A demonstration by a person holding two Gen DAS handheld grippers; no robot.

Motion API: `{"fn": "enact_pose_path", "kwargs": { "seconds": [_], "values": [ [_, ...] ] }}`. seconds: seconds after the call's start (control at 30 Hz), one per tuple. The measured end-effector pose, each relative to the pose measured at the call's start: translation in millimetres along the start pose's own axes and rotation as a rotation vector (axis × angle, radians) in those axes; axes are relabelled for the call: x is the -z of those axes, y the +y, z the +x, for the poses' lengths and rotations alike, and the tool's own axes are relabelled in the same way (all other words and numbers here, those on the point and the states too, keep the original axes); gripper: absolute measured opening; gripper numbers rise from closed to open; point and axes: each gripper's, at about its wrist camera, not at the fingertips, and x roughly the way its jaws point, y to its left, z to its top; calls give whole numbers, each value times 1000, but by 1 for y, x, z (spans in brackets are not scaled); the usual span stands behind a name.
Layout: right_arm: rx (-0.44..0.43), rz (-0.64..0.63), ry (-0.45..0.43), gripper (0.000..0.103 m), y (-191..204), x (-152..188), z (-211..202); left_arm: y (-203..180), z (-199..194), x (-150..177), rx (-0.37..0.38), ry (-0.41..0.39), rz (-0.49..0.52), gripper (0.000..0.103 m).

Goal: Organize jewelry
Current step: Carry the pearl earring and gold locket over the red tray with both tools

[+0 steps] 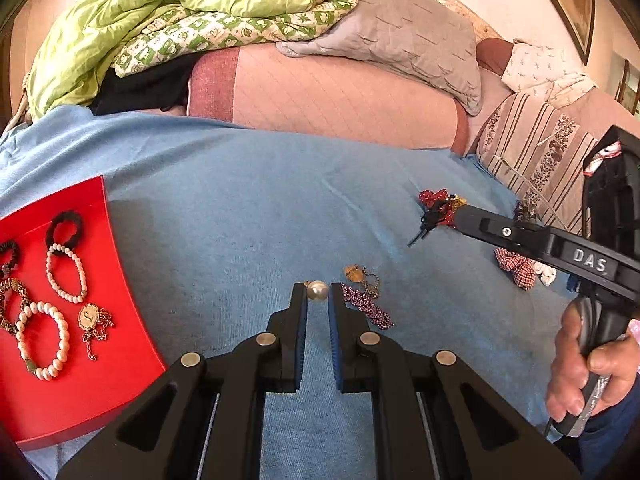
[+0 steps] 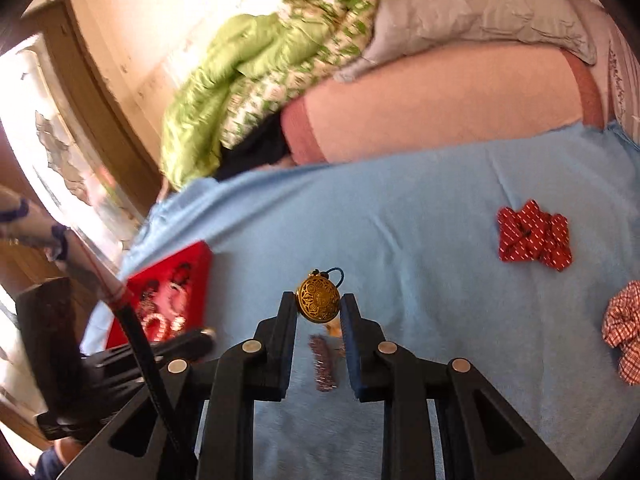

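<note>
She's working over a blue blanket [image 1: 248, 208] spread on the bed, with a red tray [image 1: 100, 392] off to the left already holding pearl bracelets [image 1: 66, 272], a black hair tie [image 1: 64, 228] and a gold locket on a chain [image 1: 89, 317].

The right gripper [image 2: 318, 300] has its jaws closed down to the width of a round gold filigree pendant [image 2: 318, 300], pinched edge to edge at the fingertips and lifted clear of the blanket. A small blue loop sticks out at its top. That piece looks stiff and smooth-rimmed, so held across the rim like that it could pivot or slip; a light, steady squeeze seems right.

The left gripper [image 1: 318, 294] sits low with its jaws only a little apart, and a single pearl-like bead [image 1: 318, 291] lies right between the fingertips. Whether the pads actually touch it I can't quite tell from here. It is round, hard and probably slick, so it would want to be taken squarely across its middle or it may squirt out onto the soft cloth.

Just beside that bead lie a gold charm on a short chain [image 1: 360, 278] and a glittery purple strip [image 1: 366, 306]. Farther off are a red dotted bow [image 2: 534, 236] and a checked scrunchie [image 2: 624, 332], both soft and easy to grab anywhere
</note>
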Motion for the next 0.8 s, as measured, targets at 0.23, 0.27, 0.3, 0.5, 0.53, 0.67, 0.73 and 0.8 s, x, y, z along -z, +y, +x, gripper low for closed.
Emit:
{"fn": "enact_pose_path", "kwargs": {
  "seconds": [0.23, 0.27, 0.3, 0.5, 0.53, 0.67, 0.73, 0.8],
  "values": [
    [-17, -7, -11, 24, 8, 1, -1, 0, -2, -1, -5, -10, 8, 10],
    [-22, -9, -11, 24, 9, 0, -2, 0, -2, -2, -4, -12, 9, 10],
    [-23, -13, -10, 24, 10, 0, -1, 0, -3, -2, -5, -15, 10, 10],
    [-27, -27, -11, 24, 15, 0, 2, 2, -8, -3, -9, -26, 12, 10],
    [-32, -32, -9, 24, 16, 0, 3, 2, -9, -3, -11, -29, 13, 10],
    [-42, -43, 0, 24, 20, 2, 6, 4, -13, -4, -17, -37, 12, 10],
    [-44, -49, 5, 24, 22, 2, 8, 6, -15, -4, -23, -40, 11, 10],
    [-48, -55, 12, 24, 25, 4, 10, 8, -17, -4, -29, -45, 12, 10]
  ]
}}
